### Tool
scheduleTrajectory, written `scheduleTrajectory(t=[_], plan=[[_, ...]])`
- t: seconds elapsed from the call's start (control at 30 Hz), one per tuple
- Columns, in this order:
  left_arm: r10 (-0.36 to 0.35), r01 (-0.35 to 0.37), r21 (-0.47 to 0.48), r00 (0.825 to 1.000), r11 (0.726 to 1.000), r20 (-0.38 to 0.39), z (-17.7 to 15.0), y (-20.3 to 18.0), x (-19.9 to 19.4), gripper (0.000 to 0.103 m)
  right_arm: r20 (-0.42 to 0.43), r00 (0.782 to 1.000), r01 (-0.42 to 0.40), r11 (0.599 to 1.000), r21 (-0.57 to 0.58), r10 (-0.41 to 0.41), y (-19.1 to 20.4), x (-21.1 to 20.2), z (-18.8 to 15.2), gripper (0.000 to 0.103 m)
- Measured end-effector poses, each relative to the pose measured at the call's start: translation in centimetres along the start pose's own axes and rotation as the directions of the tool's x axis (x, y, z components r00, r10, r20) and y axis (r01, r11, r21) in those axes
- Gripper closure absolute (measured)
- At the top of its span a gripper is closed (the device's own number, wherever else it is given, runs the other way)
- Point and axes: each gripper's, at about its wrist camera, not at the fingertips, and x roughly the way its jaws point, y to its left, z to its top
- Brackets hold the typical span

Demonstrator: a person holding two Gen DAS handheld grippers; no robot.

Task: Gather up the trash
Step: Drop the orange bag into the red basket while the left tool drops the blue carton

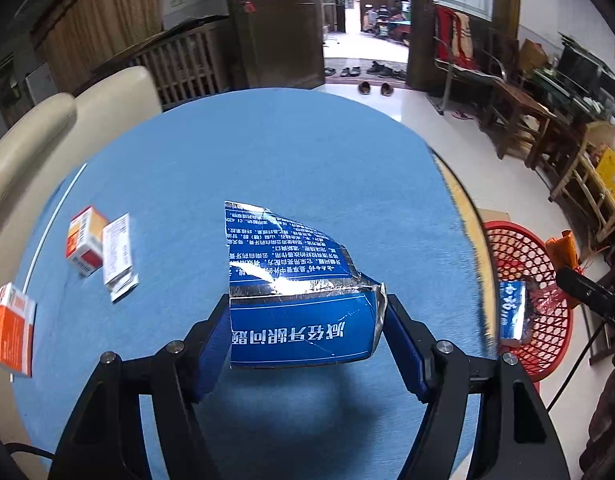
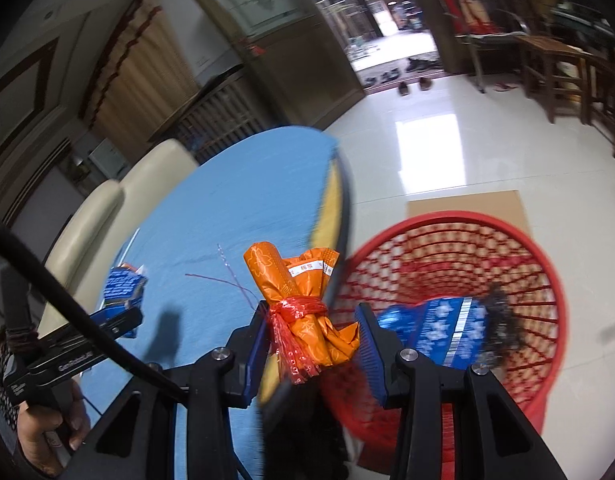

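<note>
Right wrist view: right hand-held gripper [image 2: 311, 332] clamps orange wrapper bundle [image 2: 303, 300] at table edge [image 2: 339, 200].

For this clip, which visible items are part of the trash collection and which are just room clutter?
Job:
- torn blue cardboard box in left gripper
- orange plastic bundle tied with red strip in right gripper
- red mesh basket with blue packet inside
- small orange-and-white boxes on blue round table

Bystanders:
- cream chairs
- shoes by doorway
- wooden stools
</note>
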Motion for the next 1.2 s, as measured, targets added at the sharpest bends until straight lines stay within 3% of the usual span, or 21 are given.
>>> scheduleTrajectory(t=[0.43,0.77,0.87,0.93,0.97,1.2], plan=[[-0.066,0.064,0.09,0.998,0.994,0.02,1.7,-5.1,-0.3,0.029,0.044,0.991,0.122,0.986,0.116,-0.128,-6.8,-2.6,1.1,0.058],[-0.096,0.091,0.141,0.995,0.986,0.024,2.2,-7.7,-0.2,0.029,0.03,0.986,0.156,0.975,0.157,-0.163,-9.1,-2.4,0.6,0.058],[-0.102,0.098,0.148,0.995,0.984,0.021,2.3,-8.3,-0.2,0.029,-0.011,0.988,0.151,0.972,0.179,-0.151,-9.8,-1.7,0.3,0.054],[-0.108,0.104,0.153,0.994,0.983,0.017,2.4,-8.5,-0.1,0.029,-0.058,0.986,0.167,0.968,0.185,-0.159,-10.3,-0.9,0.0,0.034],[-0.111,0.107,0.158,0.994,0.982,0.015,2.4,-8.7,0.0,0.029,-0.071,0.983,0.182,0.966,0.186,-0.171,-10.6,-0.6,-0.1,0.031],[-0.13,0.128,0.183,0.992,0.975,-0.002,2.5,-10.0,0.5,0.029,-0.02,0.978,0.206,0.96,0.192,-0.206,-10.6,-1.8,-0.1,0.031]])
